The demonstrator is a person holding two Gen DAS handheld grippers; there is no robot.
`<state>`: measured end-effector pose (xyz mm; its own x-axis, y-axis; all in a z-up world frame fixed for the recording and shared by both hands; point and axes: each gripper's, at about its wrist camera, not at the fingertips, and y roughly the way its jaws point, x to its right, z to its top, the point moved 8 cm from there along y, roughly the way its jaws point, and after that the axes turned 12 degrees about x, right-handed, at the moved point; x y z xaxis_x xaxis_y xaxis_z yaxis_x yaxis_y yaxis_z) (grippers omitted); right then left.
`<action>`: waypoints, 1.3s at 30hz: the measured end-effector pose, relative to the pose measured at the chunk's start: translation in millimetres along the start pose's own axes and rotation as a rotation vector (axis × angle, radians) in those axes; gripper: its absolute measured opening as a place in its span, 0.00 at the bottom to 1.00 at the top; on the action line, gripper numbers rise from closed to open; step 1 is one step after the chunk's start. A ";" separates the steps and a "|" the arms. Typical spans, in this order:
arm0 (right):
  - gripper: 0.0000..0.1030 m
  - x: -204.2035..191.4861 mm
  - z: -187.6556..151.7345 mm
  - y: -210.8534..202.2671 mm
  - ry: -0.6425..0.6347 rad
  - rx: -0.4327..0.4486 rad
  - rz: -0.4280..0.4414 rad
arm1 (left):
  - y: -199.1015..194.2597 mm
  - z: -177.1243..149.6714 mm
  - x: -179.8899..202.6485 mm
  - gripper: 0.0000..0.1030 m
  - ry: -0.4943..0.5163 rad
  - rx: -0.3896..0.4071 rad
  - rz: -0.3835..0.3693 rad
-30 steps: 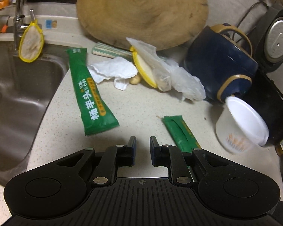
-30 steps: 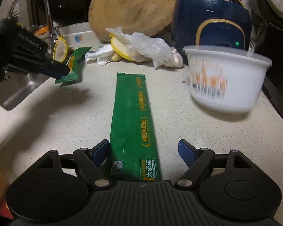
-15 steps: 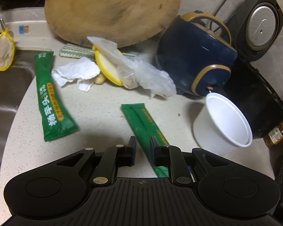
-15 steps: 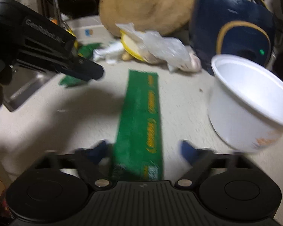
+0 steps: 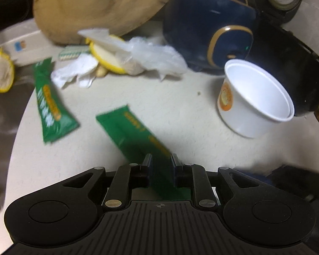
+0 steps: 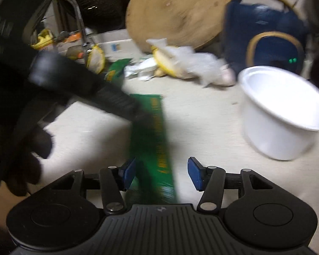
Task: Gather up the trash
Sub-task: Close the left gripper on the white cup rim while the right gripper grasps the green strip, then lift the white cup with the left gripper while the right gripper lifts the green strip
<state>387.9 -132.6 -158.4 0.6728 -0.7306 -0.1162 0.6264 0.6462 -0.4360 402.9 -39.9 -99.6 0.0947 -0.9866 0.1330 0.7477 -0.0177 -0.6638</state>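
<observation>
A flat dark green wrapper (image 5: 125, 131) lies on the pale counter (image 5: 180, 114). My left gripper (image 5: 161, 162) hangs over its near half, jaws a narrow gap apart and opening, the wrapper showing in the gap. In the right wrist view the left gripper (image 6: 138, 114) crosses from the left onto the same green wrapper (image 6: 157, 127). My right gripper (image 6: 161, 170) straddles the wrapper's near end, jaws opening, with a clear gap on the right side. A second green wrapper (image 5: 51, 106) lies near the sink. Crumpled tissue (image 5: 74, 72) and a clear plastic bag (image 5: 155, 57) sit further back.
A white paper cup (image 5: 240, 119) stands mouth up at the right. Behind it are a dark blue cooker (image 5: 208, 31) and a black appliance (image 5: 287, 63). A round wooden board (image 5: 100, 6) leans at the back. The steel sink (image 5: 2, 110) borders the left. A gloved hand (image 6: 21, 159) holds the left gripper.
My left gripper has swung right from the bare counter onto the flat wrapper. The right gripper's jaws have narrowed around the wrapper's end. The white cup, tipped before, now stands mouth up.
</observation>
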 end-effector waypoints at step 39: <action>0.20 12.9 -21.0 -4.6 -0.094 -0.033 -0.027 | 21.0 78.8 62.4 0.20 -0.214 0.074 -0.279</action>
<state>385.5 -149.7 -176.6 0.6908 -0.7228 -0.0208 0.6325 0.6179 -0.4670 476.3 -89.0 -47.2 0.0095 -0.8890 0.4578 0.8088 -0.2624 -0.5263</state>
